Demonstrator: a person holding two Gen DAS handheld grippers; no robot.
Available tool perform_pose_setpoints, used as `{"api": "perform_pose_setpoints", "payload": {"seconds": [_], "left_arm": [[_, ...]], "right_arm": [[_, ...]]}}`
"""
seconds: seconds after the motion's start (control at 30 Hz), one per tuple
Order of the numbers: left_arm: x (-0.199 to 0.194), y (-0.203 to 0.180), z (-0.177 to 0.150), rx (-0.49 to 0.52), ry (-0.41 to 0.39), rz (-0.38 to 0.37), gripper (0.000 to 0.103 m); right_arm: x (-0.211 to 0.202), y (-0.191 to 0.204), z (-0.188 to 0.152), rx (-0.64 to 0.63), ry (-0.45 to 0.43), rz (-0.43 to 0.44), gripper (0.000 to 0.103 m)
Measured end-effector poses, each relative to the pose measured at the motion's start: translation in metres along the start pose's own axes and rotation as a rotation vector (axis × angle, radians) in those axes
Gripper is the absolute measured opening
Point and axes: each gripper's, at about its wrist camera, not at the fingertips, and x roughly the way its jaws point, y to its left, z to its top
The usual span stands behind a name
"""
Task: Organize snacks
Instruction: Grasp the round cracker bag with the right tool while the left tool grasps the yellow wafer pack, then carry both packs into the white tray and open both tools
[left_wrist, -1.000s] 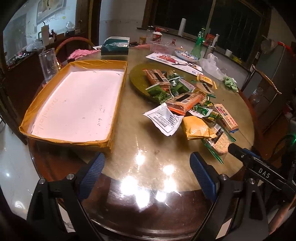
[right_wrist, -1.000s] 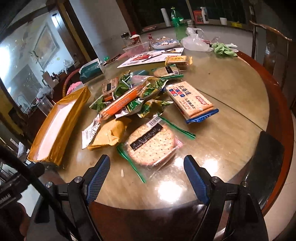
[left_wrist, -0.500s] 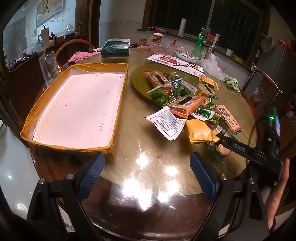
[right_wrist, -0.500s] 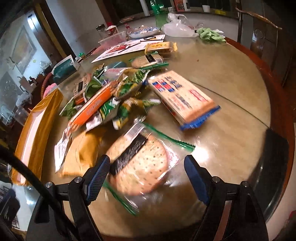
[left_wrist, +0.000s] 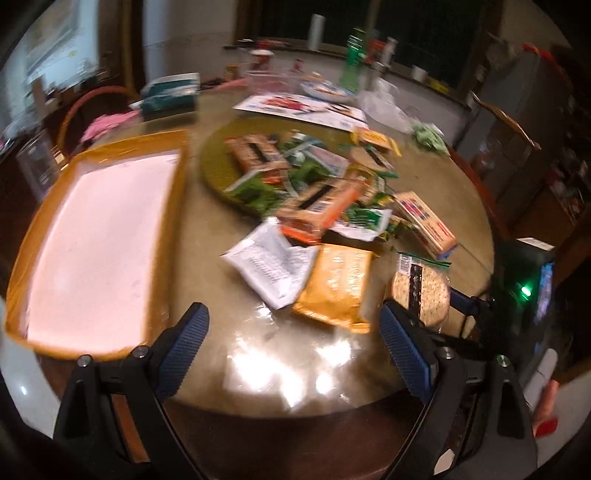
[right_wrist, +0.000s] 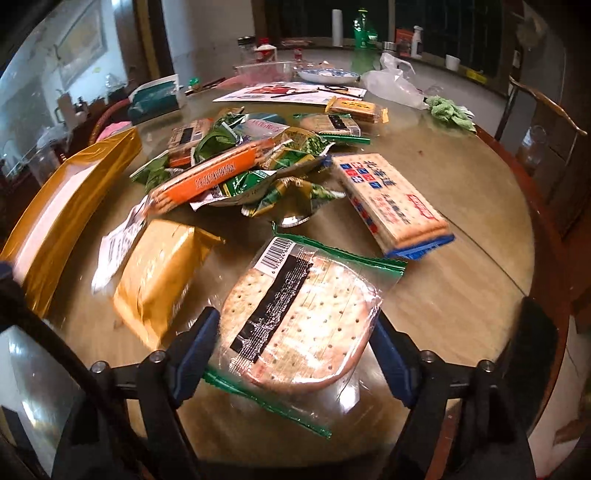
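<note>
Two grippers are mine to report: left of the round clear-wrapped cracker pack (right_wrist: 299, 321), my left gripper (left_wrist: 293, 338) hangs wide open over bare round glass-topped table (left_wrist: 229, 236), beside the gold-sided white-bottomed tray (left_wrist: 96, 243), gripping nothing. My right gripper (right_wrist: 293, 356) is closing, blue pads flanking that pack, contact unclear.

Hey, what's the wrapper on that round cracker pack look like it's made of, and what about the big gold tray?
Round cracker pack: thin clear plastic film, glossy; the dotted crackers show through and it glints, with green sealed edges. Gold tray: probably cardboard covered in shiny gold foil or tape, judging by its wrinkled, reflective walls; its pale floor looks matte, like paper or foam.
</note>
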Motion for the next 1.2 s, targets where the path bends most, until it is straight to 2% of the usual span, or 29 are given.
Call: {"api": "perform_pose_setpoints", "payload": {"seconds": [0.2,0.23,0.27,0.3,0.37,0.47,0.5,0.6,0.63,0.67,0.8,0.87,1.0,1.1,1.2], "left_arm": [[0.034,-0.038,0.014,0.197,0.011,0.004,0.093],[0.041,-0.042,0.016,0.22,0.02,-0.007,0.09],[0.05,-0.045,0.018,0.234,0.039,-0.024,0.082],[0.057,-0.045,0.019,0.234,0.057,-0.033,0.077],[0.073,-0.043,0.021,0.222,0.109,-0.033,0.06],[0.077,-0.037,0.019,0.207,0.12,-0.021,0.054],[0.075,-0.037,0.018,0.206,0.118,-0.033,0.054],[0.068,-0.033,0.014,0.171,0.181,-0.115,0.056],[0.067,-0.031,0.013,0.152,0.199,-0.132,0.061],[0.067,-0.029,0.012,0.133,0.203,-0.142,0.063],[0.077,-0.032,0.012,0.128,0.216,-0.113,0.062],[0.079,-0.033,0.015,0.113,0.197,-0.092,0.054],[0.071,-0.028,0.015,0.086,0.161,-0.096,0.053],[0.05,-0.023,0.008,0.075,0.125,-0.139,0.053],[0.026,-0.012,0.002,0.038,0.09,-0.19,0.051]], "right_arm": [[-0.015,-0.014,-0.016,-0.069,0.005,0.063,0.076],[-0.017,-0.015,-0.018,-0.071,0.003,0.07,0.076],[-0.018,-0.017,-0.019,-0.072,0.001,0.083,0.076],[-0.019,-0.019,-0.02,-0.069,-0.001,0.098,0.076],[-0.021,-0.023,-0.021,-0.053,0.003,0.121,0.076],[-0.023,-0.029,-0.02,-0.028,0.008,0.159,0.077],[-0.023,-0.032,-0.019,-0.012,0.01,0.176,0.077],[-0.023,-0.036,-0.016,0.031,0.02,0.207,0.077],[-0.022,-0.037,-0.015,0.049,0.024,0.215,0.077],[-0.021,-0.037,-0.013,0.059,0.031,0.215,0.077],[-0.014,-0.033,-0.004,0.082,0.046,0.177,0.077],[-0.011,-0.028,-0.001,0.071,0.057,0.123,0.078],[-0.01,-0.02,-0.002,0.041,0.069,0.07,0.078],[-0.011,-0.005,-0.012,-0.04,0.059,-0.007,0.077],[-0.013,-0.005,-0.015,-0.046,0.051,-0.013,0.076]]}}
